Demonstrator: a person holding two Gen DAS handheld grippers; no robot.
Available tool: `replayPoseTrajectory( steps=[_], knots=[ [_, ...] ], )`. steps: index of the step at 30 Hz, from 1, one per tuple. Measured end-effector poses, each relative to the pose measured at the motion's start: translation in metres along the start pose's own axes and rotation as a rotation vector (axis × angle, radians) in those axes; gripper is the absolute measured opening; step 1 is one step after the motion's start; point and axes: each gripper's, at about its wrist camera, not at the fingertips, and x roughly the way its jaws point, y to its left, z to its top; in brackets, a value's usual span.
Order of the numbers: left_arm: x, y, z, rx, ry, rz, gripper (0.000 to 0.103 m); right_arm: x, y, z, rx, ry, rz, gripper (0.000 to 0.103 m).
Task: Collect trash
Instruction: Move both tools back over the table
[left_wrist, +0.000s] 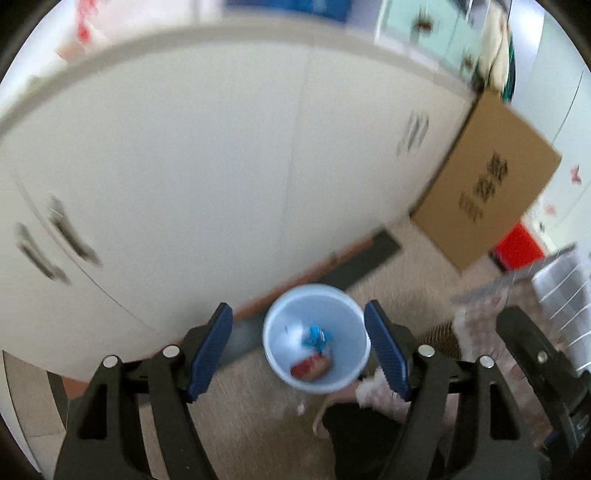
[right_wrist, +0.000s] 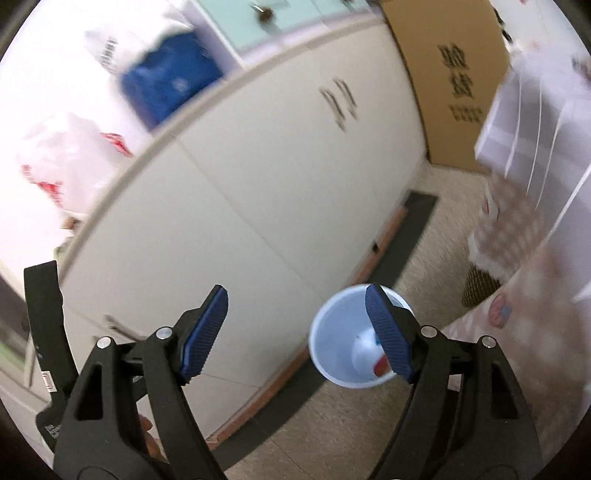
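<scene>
A light-blue round bin (left_wrist: 284, 354) stands on the floor by the white cabinets. Inside it lie a blue wrapper (left_wrist: 316, 338) and a red and tan piece of trash (left_wrist: 309, 367). My left gripper (left_wrist: 299, 354) is open and empty above the bin, which shows between its blue pads (left_wrist: 210, 354). In the right wrist view the bin (right_wrist: 336, 343) sits below and partly behind my right pad (right_wrist: 388, 336). My right gripper (right_wrist: 295, 338) is open and empty. Both views are blurred.
White cabinet doors (left_wrist: 207, 166) with dark handles fill the back. A cardboard box (left_wrist: 487, 181) leans at the right, also in the right wrist view (right_wrist: 450, 74). A dark mat (right_wrist: 406, 236) runs along the cabinet base. A patterned cloth (right_wrist: 517, 295) and white drawers (right_wrist: 532, 122) are at the right.
</scene>
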Motion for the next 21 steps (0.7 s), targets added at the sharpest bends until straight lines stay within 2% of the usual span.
replayPoseTrajectory(
  steps=[3, 8, 12, 18, 21],
  knots=[
    [-0.045, -0.010, 0.009, 0.011, -0.090, -0.027, 0.074, -0.047, 0.019, 0.008, -0.060, -0.076, 0.039, 0.076],
    [-0.100, -0.055, 0.006, 0.115, -0.172, -0.122, 0.076, -0.122, 0.022, 0.021, -0.111, -0.206, -0.010, 0.078],
    [-0.132, -0.103, -0.010, 0.194, -0.183, -0.220, 0.076, -0.180, -0.012, 0.029, -0.099, -0.290, -0.140, 0.078],
    [-0.166, -0.198, -0.052, 0.405, -0.191, -0.333, 0.076, -0.261, -0.085, 0.017, -0.014, -0.363, -0.377, 0.078],
    [-0.172, -0.242, -0.077, 0.518, -0.158, -0.396, 0.076, -0.294, -0.133, 0.009, 0.107, -0.358, -0.403, 0.078]
  ],
)
